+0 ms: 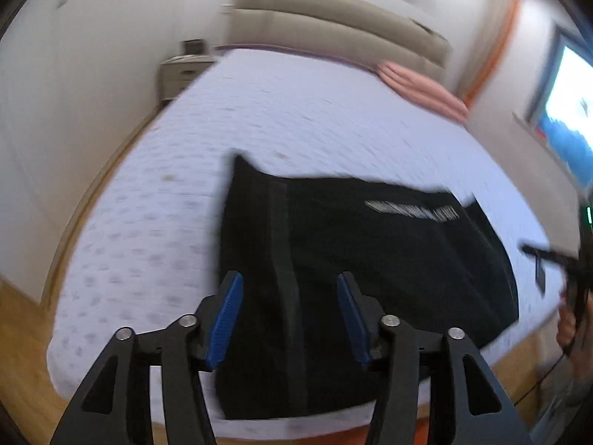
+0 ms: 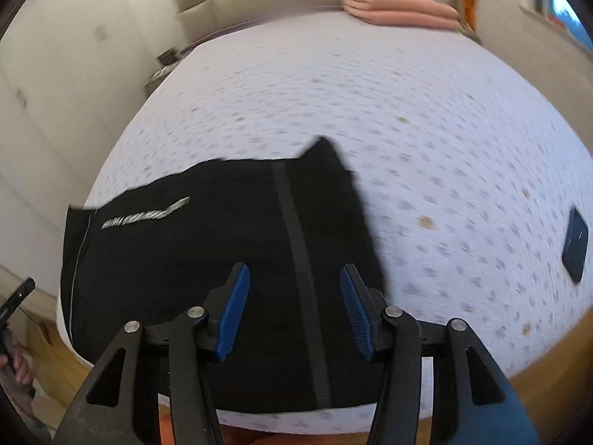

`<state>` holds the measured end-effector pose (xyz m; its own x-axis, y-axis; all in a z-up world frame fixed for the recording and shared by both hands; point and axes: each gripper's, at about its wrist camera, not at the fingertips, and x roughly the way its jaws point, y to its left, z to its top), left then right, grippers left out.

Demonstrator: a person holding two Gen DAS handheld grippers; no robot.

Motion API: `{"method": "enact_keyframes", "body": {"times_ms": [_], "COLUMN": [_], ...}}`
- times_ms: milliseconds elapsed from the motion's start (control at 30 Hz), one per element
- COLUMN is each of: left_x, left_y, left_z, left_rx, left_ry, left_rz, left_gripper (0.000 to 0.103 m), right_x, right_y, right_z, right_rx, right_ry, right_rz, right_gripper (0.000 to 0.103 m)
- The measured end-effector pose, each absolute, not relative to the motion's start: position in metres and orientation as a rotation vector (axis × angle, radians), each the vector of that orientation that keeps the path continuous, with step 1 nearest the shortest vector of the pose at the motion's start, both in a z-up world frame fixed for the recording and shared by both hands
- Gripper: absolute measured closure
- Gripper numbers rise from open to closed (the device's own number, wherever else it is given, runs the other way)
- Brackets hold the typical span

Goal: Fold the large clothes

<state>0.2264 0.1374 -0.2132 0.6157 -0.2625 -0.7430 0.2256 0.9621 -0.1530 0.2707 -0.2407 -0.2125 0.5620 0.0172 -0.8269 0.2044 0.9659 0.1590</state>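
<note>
While we are looking through the right wrist camera, we are seeing a dark flat device lying on the bed toward its right edge — the left wrist view is missing it, but is showing a bedside cabinet and a window instead. The black garment is lying flat at the bed's near edge, its long axis running across the bed, parallel to that edge, with a grey stripe crossing it front to back. Our left gripper and right gripper are both hovering just above the garment — fingers spread, grasping nothing. A folded pink blanket is lying at the far right corner.
</note>
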Motion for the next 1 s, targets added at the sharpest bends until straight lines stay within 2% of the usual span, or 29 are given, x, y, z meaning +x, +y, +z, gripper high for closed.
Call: {"method": "enact_keyframes", "body": {"times_ms": [167,300,433,567,733,800,933,1000], "left_x": [0.235,0.255,0.26,0.244,0.194,0.172,0.124,0.098], "left_y": [0.056,0.058,0.07,0.077,0.088,0.087,0.086,0.088], "left_z": [-0.253,-0.296,-0.292,-0.262,-0.188,-0.157,-0.093,-0.068], "left_rx": [0.155,0.072,0.007,-0.009,-0.034,-0.027,-0.002,0.004], "left_ry": [0.927,1.01,1.03,0.995,0.869,0.823,0.714,0.668], "left_rz": [-0.181,-0.179,-0.188,-0.196,-0.201,-0.2,-0.179,-0.176], "left_gripper": [0.047,0.043,0.042,0.041,0.041,0.041,0.041,0.036], "right_x": [0.292,0.306,0.31,0.3,0.25,0.222,0.173,0.148], "right_y": [-0.187,-0.178,-0.175,-0.183,-0.181,-0.174,-0.155,-0.143], "right_z": [-0.261,-0.306,-0.31,-0.291,-0.234,-0.202,-0.141,-0.108], "right_rx": [0.194,0.128,0.091,0.168,0.184,0.17,0.15,0.145], "right_ry": [1.03,1.105,1.111,1.115,1.033,0.987,0.902,0.849], "right_rz": [-0.149,-0.191,-0.183,-0.16,-0.177,-0.185,-0.208,-0.217], "right_gripper": [0.047,0.047,0.047,0.047,0.044,0.041,0.029,0.026]}}
